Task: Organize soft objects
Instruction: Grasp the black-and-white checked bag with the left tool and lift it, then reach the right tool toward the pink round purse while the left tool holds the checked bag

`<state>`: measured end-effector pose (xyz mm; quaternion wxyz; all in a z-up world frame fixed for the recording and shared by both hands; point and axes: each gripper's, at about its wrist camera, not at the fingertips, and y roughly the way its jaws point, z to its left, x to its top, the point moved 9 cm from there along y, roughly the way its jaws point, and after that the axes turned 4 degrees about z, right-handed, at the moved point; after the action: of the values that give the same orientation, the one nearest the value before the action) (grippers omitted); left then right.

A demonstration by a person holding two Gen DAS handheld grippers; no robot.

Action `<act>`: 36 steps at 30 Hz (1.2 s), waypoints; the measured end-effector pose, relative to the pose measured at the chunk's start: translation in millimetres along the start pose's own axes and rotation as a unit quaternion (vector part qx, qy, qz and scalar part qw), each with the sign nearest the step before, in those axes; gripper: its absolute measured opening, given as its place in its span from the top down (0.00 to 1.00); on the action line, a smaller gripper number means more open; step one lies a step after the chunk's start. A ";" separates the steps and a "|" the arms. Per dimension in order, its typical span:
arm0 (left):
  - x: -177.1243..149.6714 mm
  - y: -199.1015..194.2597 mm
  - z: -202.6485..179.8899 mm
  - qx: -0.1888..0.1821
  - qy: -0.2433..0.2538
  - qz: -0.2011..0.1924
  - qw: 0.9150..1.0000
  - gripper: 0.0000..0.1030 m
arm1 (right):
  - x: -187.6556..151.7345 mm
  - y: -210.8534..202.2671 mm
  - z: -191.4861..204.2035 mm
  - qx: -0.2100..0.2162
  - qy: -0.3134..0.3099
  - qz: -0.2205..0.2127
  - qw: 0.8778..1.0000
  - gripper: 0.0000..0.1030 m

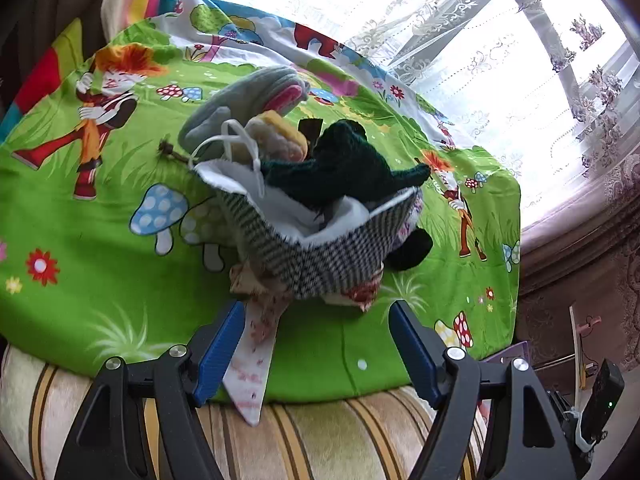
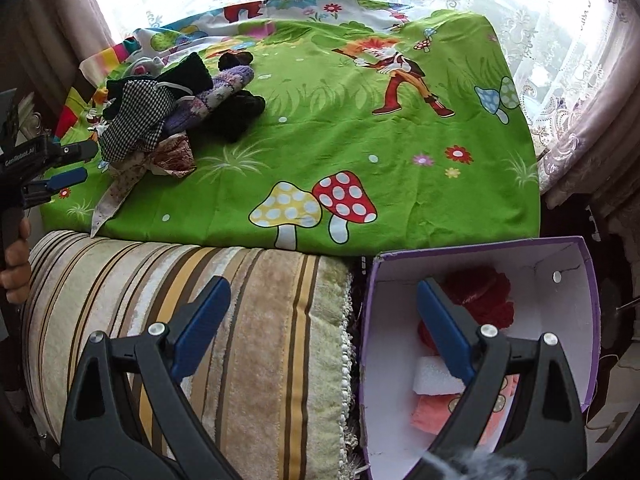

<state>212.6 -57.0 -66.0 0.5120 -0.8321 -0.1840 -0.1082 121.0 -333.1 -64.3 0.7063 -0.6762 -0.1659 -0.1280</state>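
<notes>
Nearest in the left wrist view, the left gripper [image 1: 316,344] has its blue fingers [image 1: 218,354] spread wide with nothing pinched between them, though a white printed strip of cloth [image 1: 254,364] trails down just beside the left-hand one; that spread looks meant for taking a bulky, yielding item. The right gripper [image 2: 320,332] is equally wide and empty, hanging partly over the purple box [image 2: 592,320] that stands beside the striped cushion [image 2: 240,320]. The box already holds a red knitted piece [image 2: 486,292], a white foam block [image 2: 436,376] and a pink cloth [image 2: 434,414], so it seems to be the collecting place, set low and near so that things need only be dropped in. Beyond the cushion lies the green cartoon sheet [image 2: 360,152] covering the bed. On it sits the remaining pile of soft objects: a houndstooth fabric bag [image 1: 320,252], open-mouthed, with a dark green knit [image 1: 344,168], a yellow plush [image 1: 280,136] and a grey plush [image 1: 248,96] heaped in and behind it, and a purple knitted sock [image 2: 224,88] beside it. Farthest back, lace curtains [image 1: 460,20] hang over the window.
</notes>
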 end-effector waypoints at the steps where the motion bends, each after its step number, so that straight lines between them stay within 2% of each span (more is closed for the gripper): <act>1: 4.0 3.6 -0.7 0.003 0.003 0.001 1.000 0.27 | 1.8 0.8 1.5 0.000 -0.002 0.000 1.000 0.08; 9: 29.3 25.1 7.9 0.032 0.004 0.004 0.999 0.27 | 15.5 5.0 14.1 0.009 -0.014 0.004 1.000 0.08; 11: 33.1 27.7 9.2 0.034 0.009 0.003 0.999 0.32 | 19.9 5.9 17.9 0.010 -0.020 0.004 1.000 0.08; 16: 33.6 35.4 5.9 0.024 0.029 0.009 0.999 0.64 | 36.2 8.1 32.0 0.008 -0.038 0.003 0.999 0.08; 19: 31.5 32.9 5.6 0.012 0.030 0.007 0.999 0.76 | 49.5 7.7 45.5 0.002 -0.064 -0.003 0.998 0.08; 21: 28.3 26.8 7.1 0.005 0.030 0.003 1.000 0.80 | 60.0 8.0 55.2 -0.001 -0.080 -0.005 0.997 0.08; 29: 7.8 -1.6 25.2 -0.013 0.018 -0.012 1.000 0.83 | 98.3 13.5 101.4 0.024 -0.111 -0.001 0.994 0.08; 33: -5.7 -12.3 41.4 -0.015 0.006 -0.014 1.000 0.87 | 112.8 19.1 123.4 0.058 -0.095 0.011 0.994 0.08; 36: -14.0 -17.7 55.8 -0.015 -0.007 -0.013 1.000 0.94 | 121.8 25.6 138.1 0.086 -0.072 0.023 0.993 0.08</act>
<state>192.0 -2.8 -82.0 0.4972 -0.8377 -0.1963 -0.1117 233.9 -188.7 -33.8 0.7504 -0.6243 -0.2116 -0.0482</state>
